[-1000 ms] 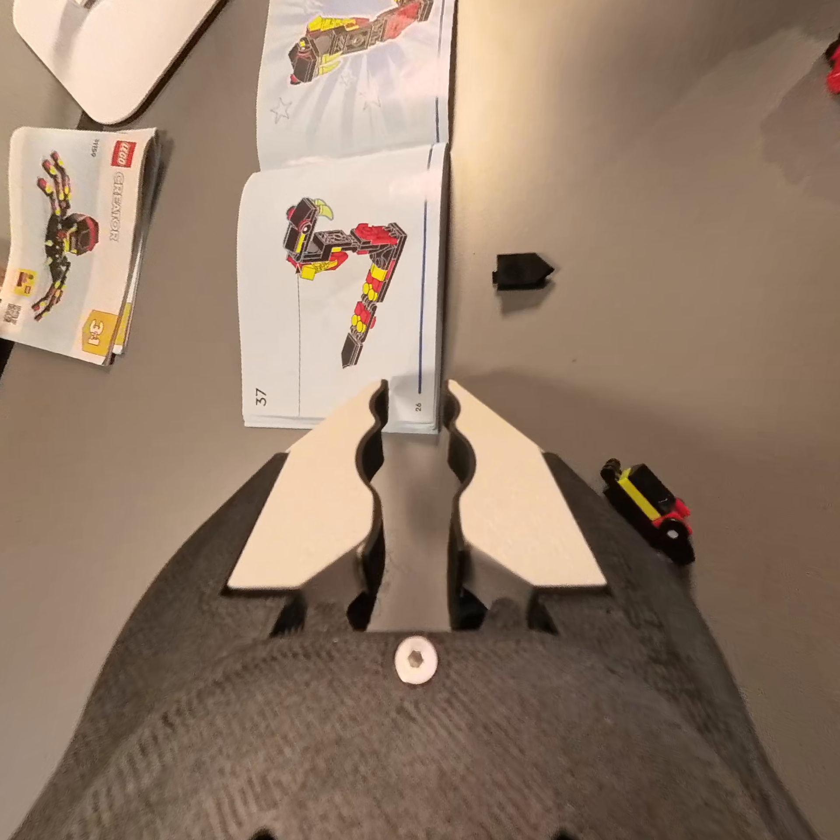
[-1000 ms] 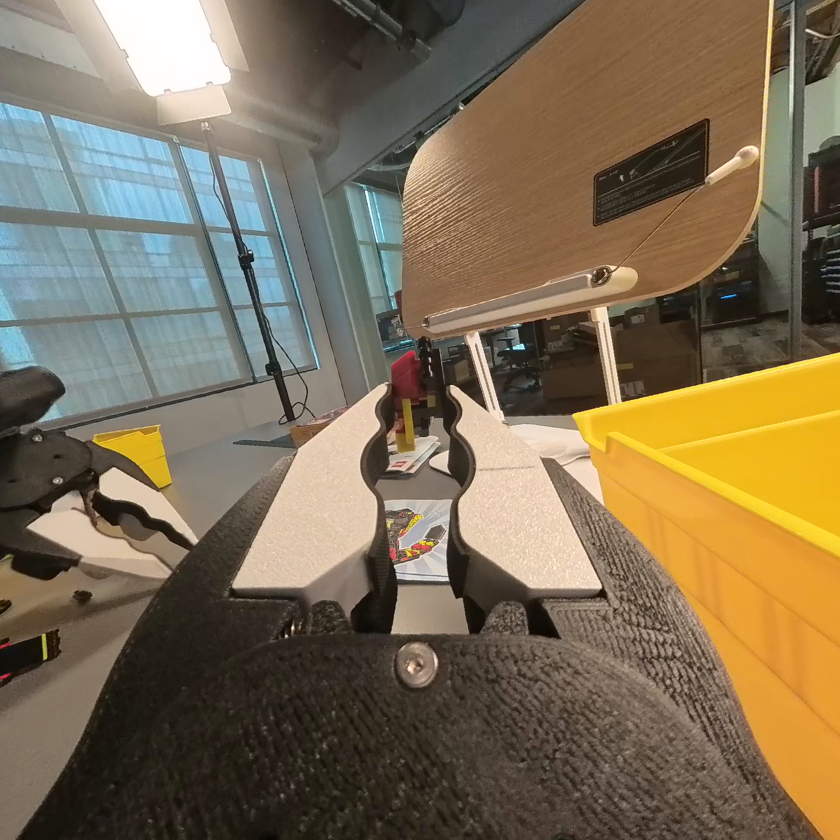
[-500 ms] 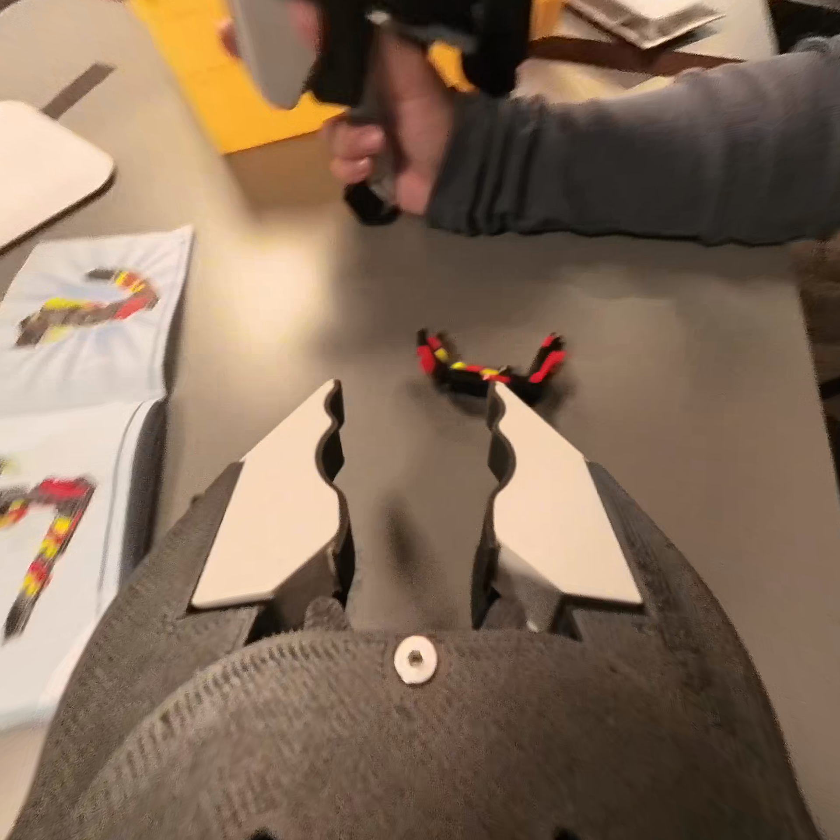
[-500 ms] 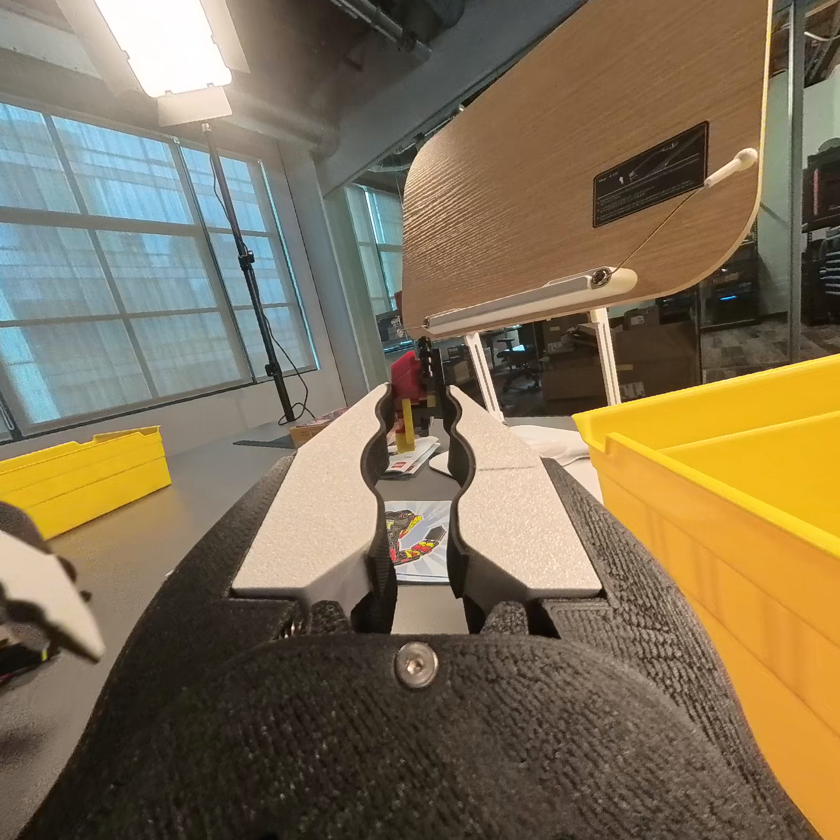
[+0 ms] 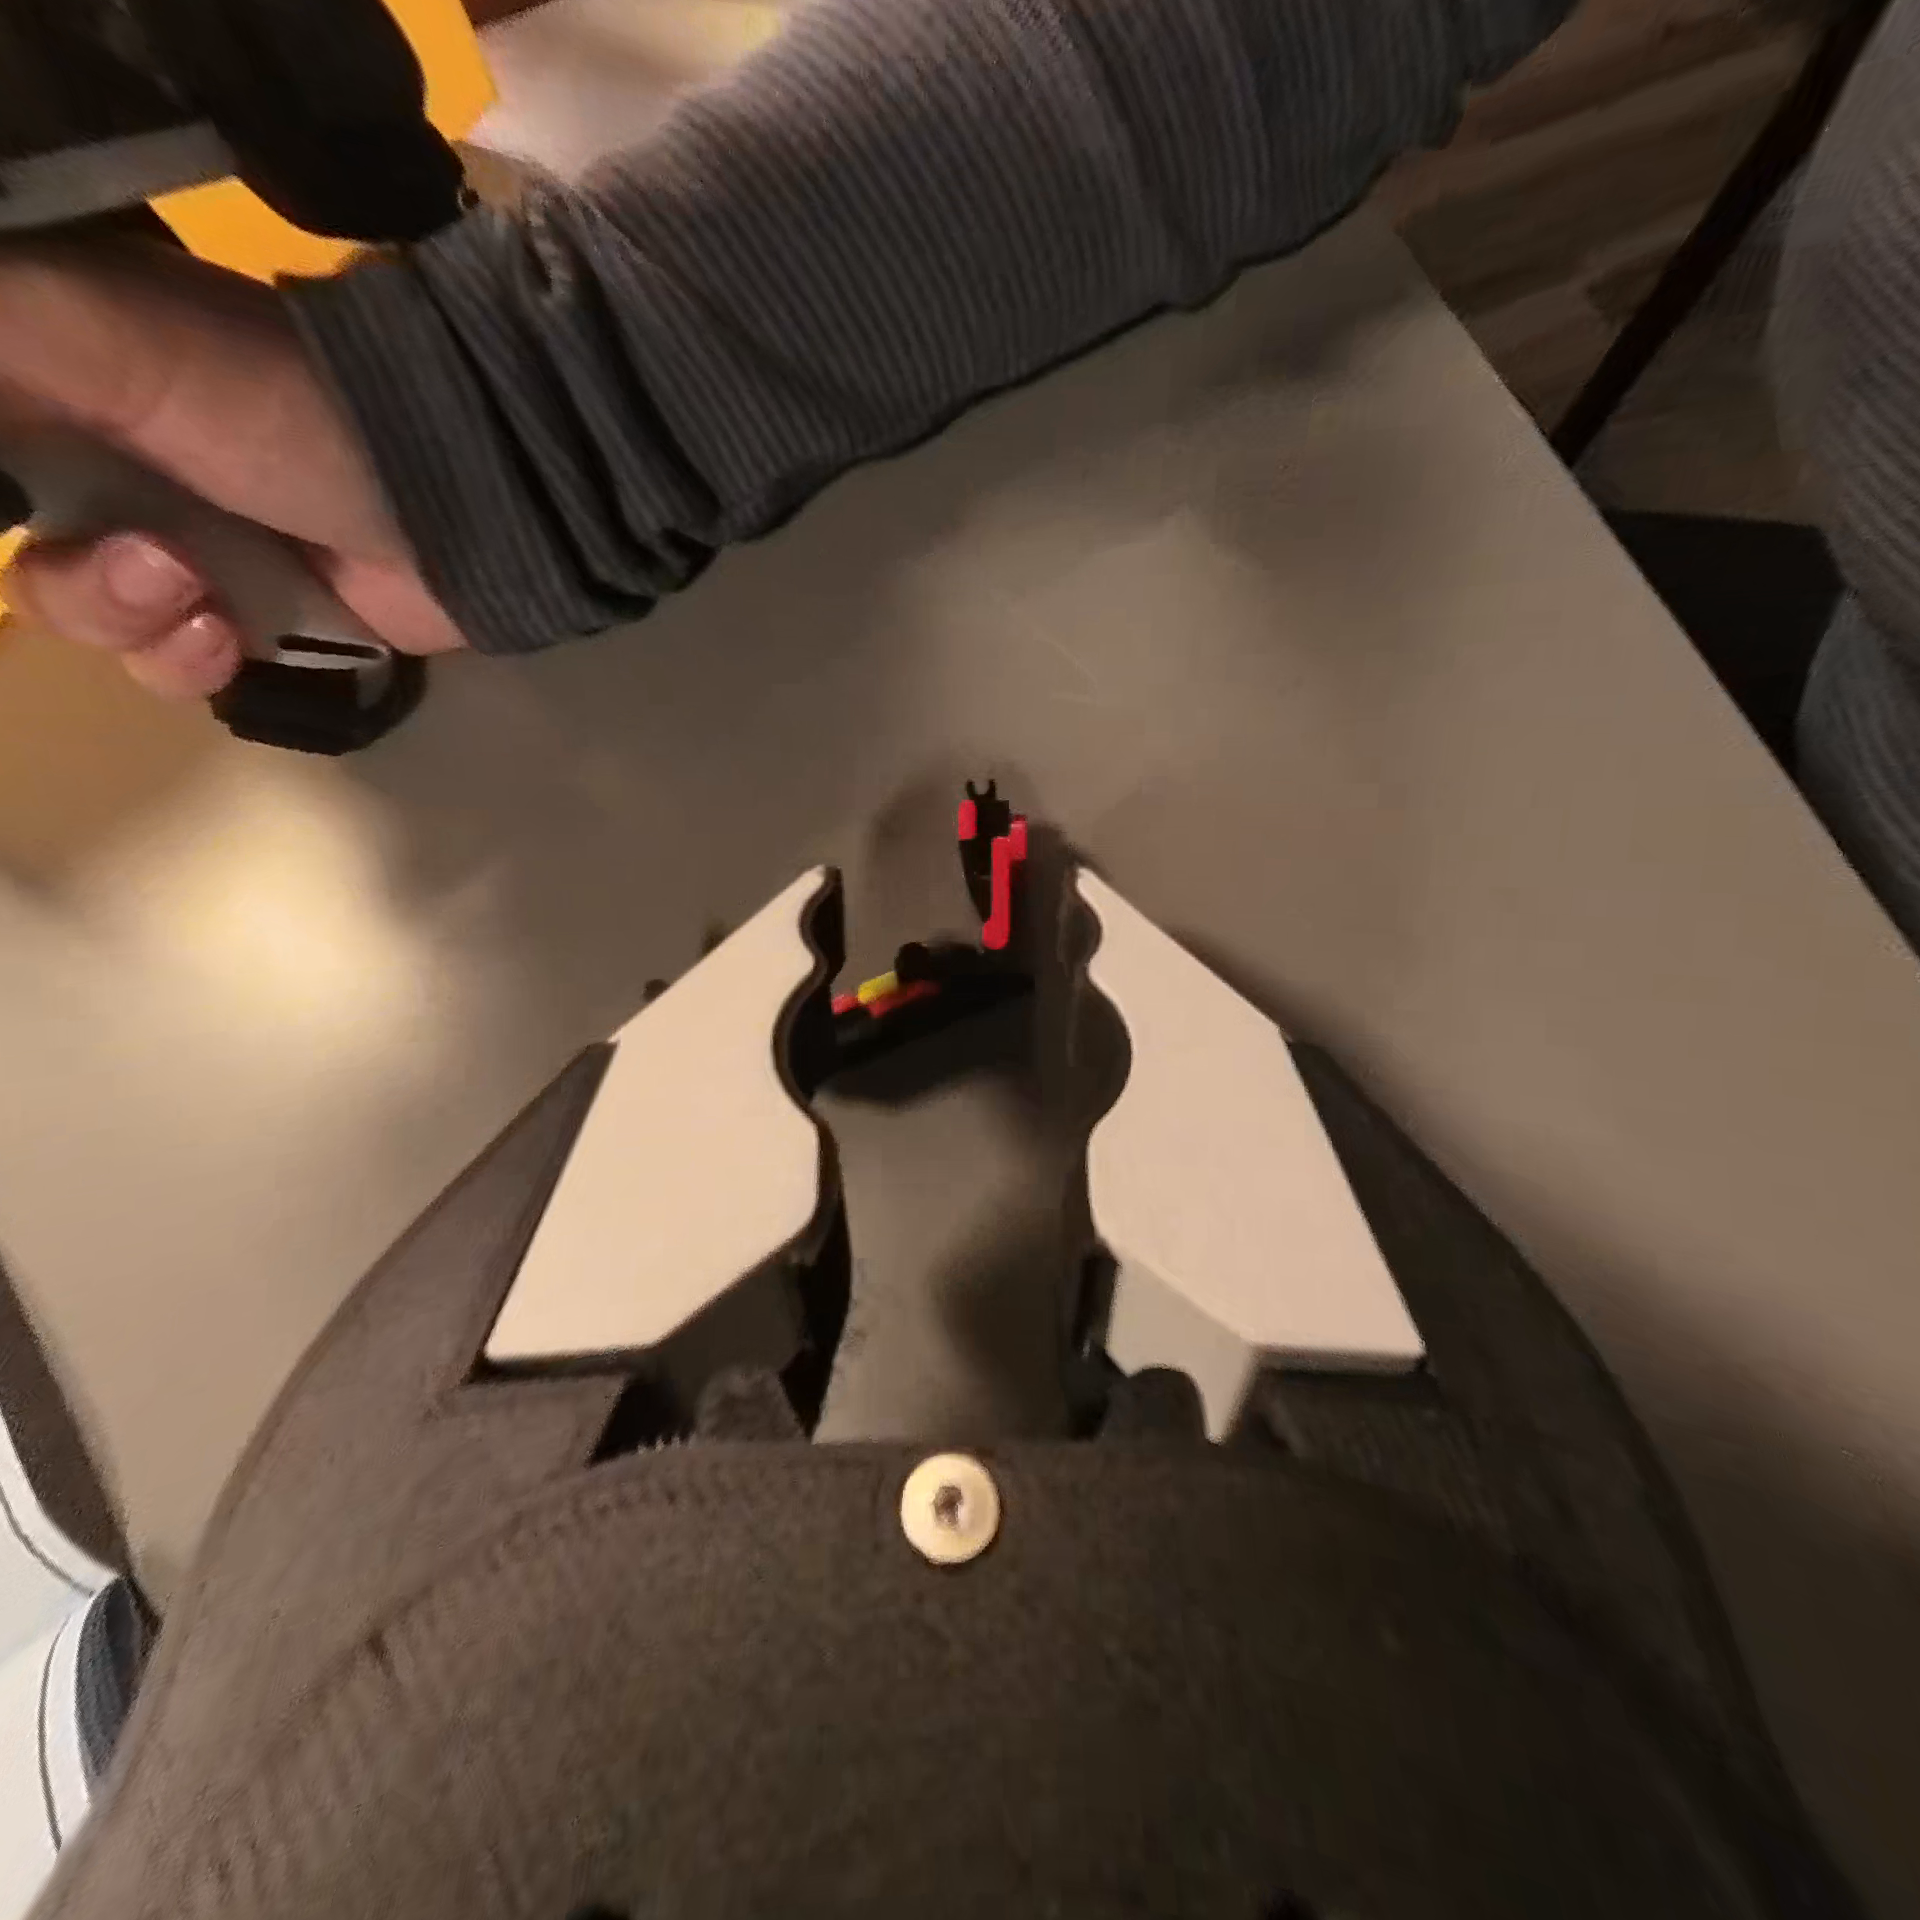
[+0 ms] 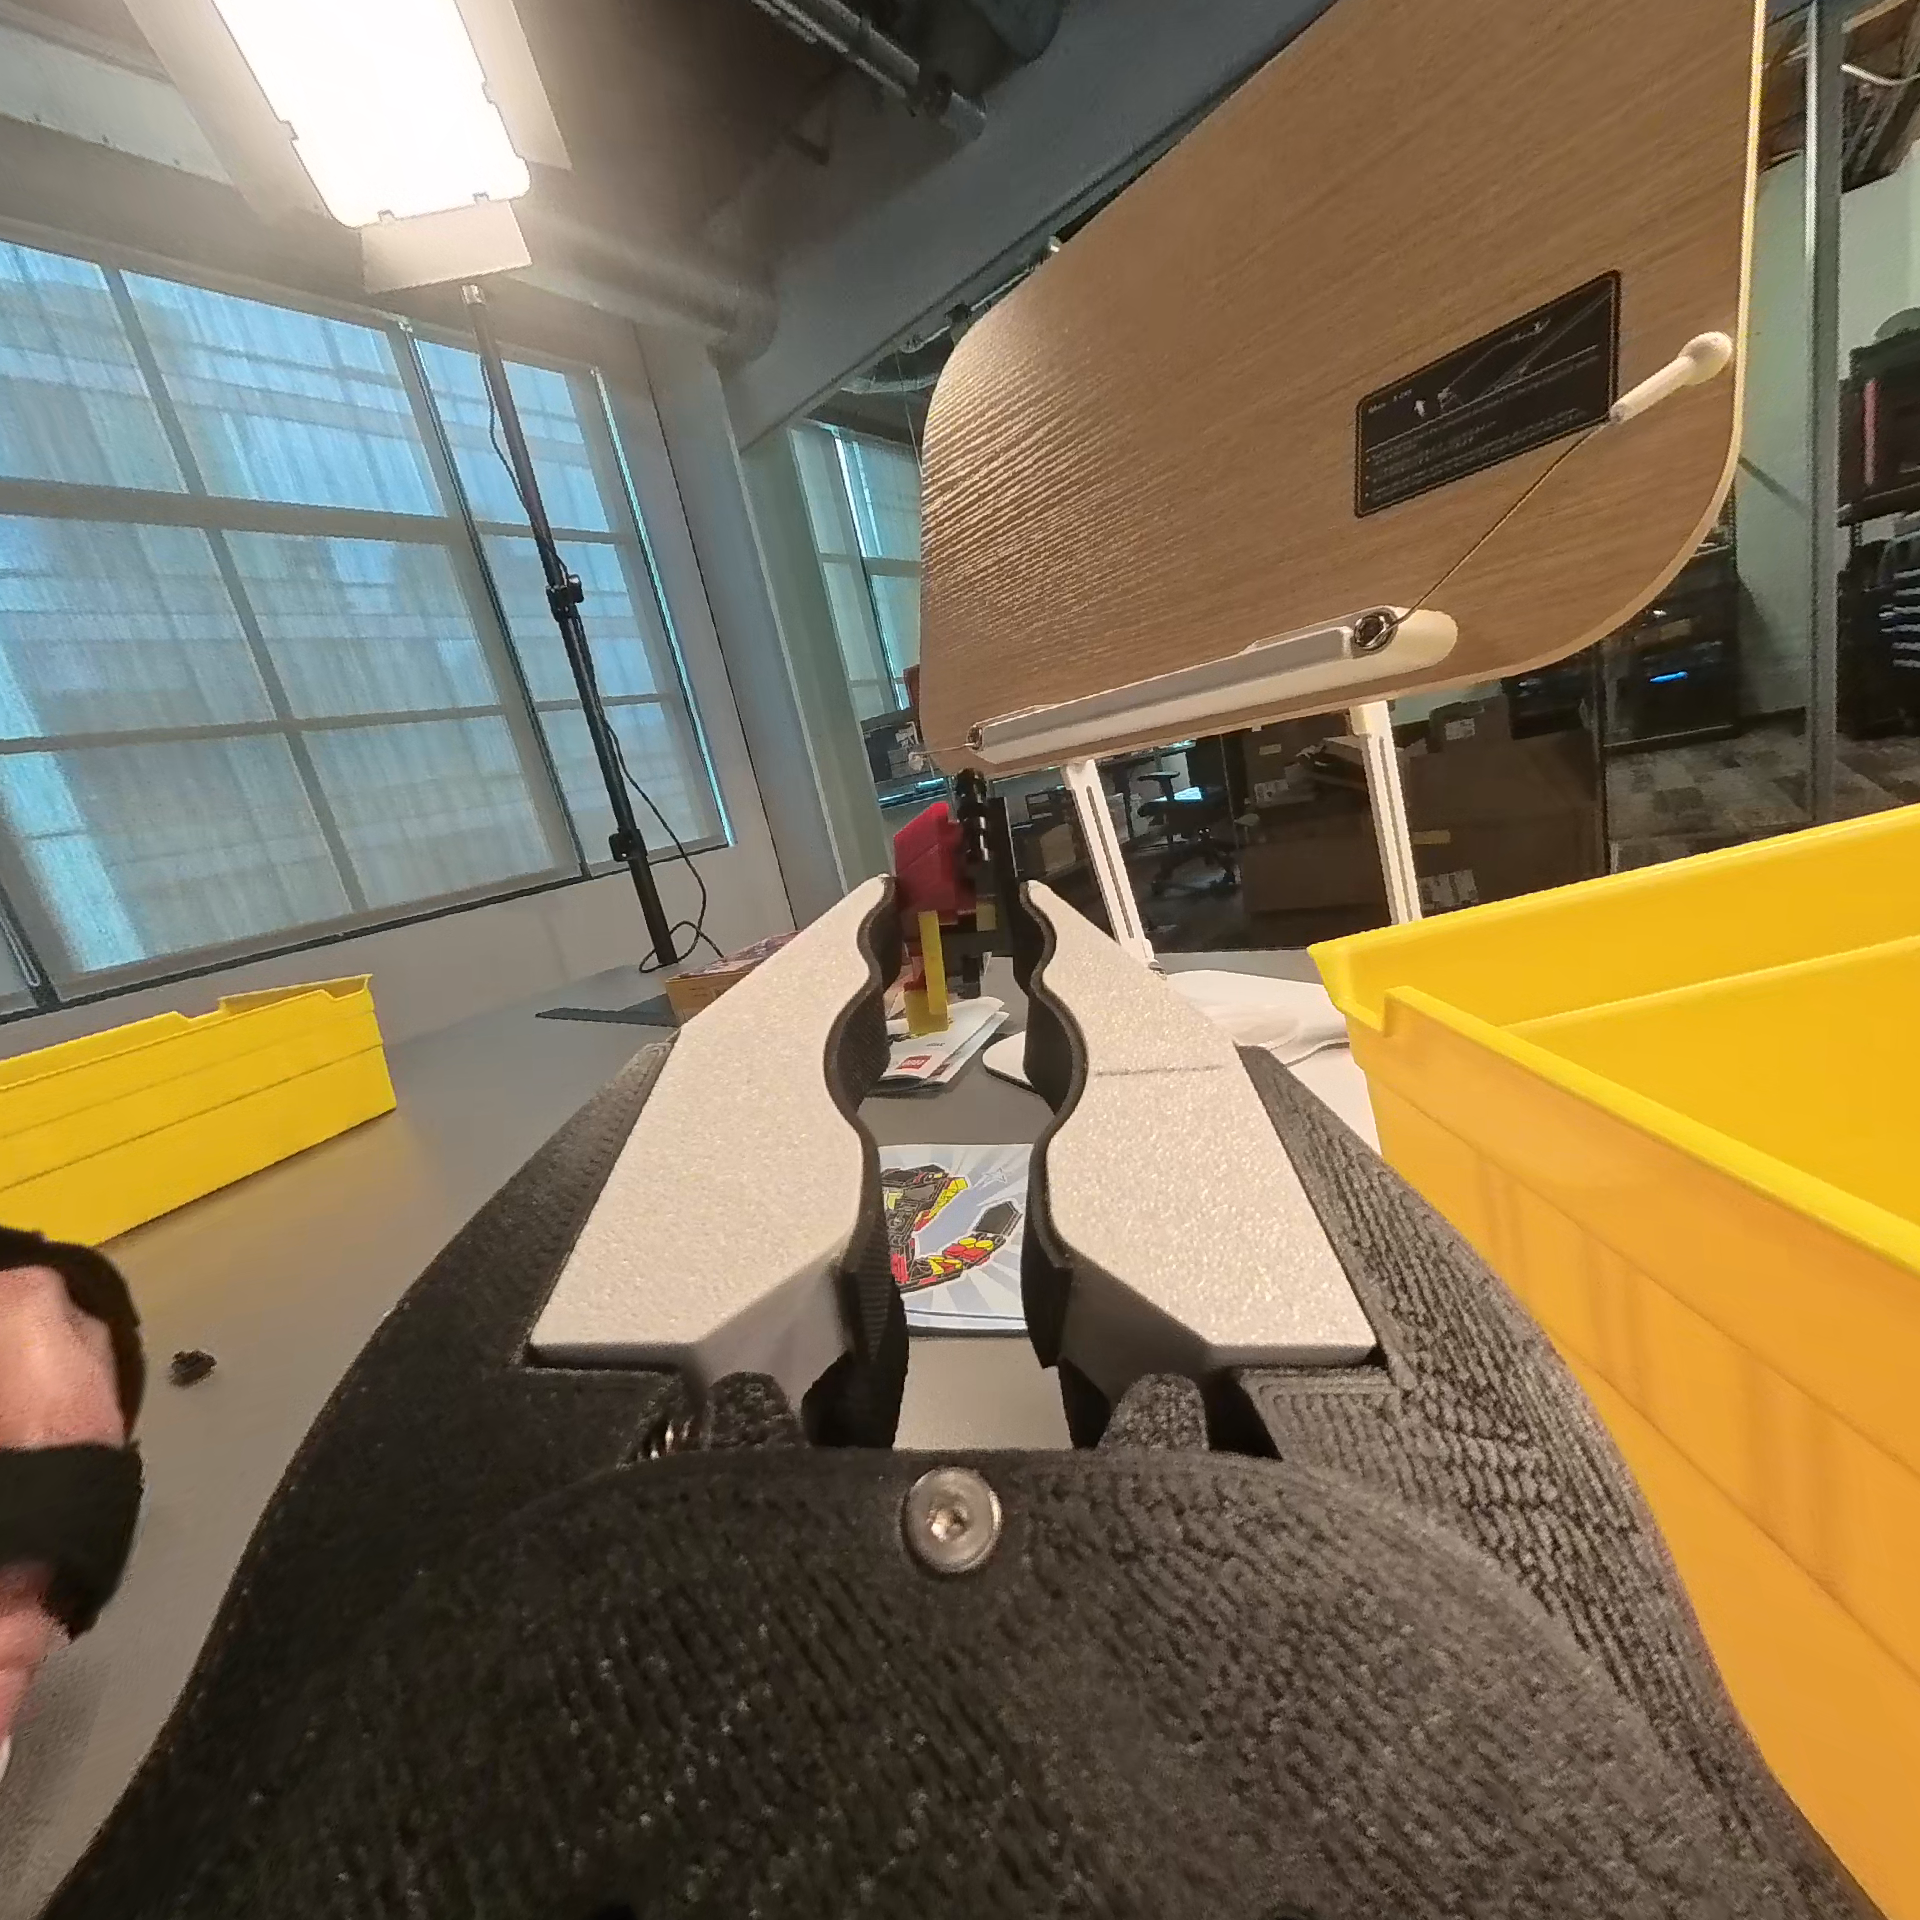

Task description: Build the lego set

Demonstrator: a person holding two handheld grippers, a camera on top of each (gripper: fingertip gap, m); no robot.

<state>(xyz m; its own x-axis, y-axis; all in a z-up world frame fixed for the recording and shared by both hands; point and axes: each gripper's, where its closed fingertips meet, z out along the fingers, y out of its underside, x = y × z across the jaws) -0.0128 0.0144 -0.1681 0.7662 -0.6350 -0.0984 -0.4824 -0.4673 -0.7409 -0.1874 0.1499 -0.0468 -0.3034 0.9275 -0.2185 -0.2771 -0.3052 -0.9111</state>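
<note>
Reaching down over the grey table [image 5: 1299, 644], the left tongs [image 5: 954, 883] stand with a moderate gap and straddle a small black, red and yellow lego sub-assembly [image 5: 935, 987] that lies between the two fingers, one red-tipped limb sticking out past the tips. Whether the pads already touch it I cannot tell; the picture is blurred. By my reading the step in hand is the pick-up of this loose piece, so that it can be joined to the larger build. The next move calls for a gentle squeeze across the flat body, not the thin limb, which looks likely to swing or pop off.

The right tongs [image 6: 956, 899], level and well above the table, are pinched narrow on a red, yellow and black lego model [image 6: 940, 883] that stands up out of the tips. Below them lies the open instruction booklet [image 6: 961, 1236]. Close at their right sits a yellow bin [image 6: 1621, 1091]; far to their left lie stacked yellow trays [image 6: 187, 1091]. Ahead rises a tilted wooden board [image 6: 1299, 436] on white legs, and beyond it large windows [image 6: 260, 623], a light stand [image 6: 582, 665] and a bright panel lamp [image 6: 384, 94].

In the left view, a hand [image 5: 177, 499] in a grey sleeve [image 5: 831, 291] grips the other handle, ahead and to the left.
</note>
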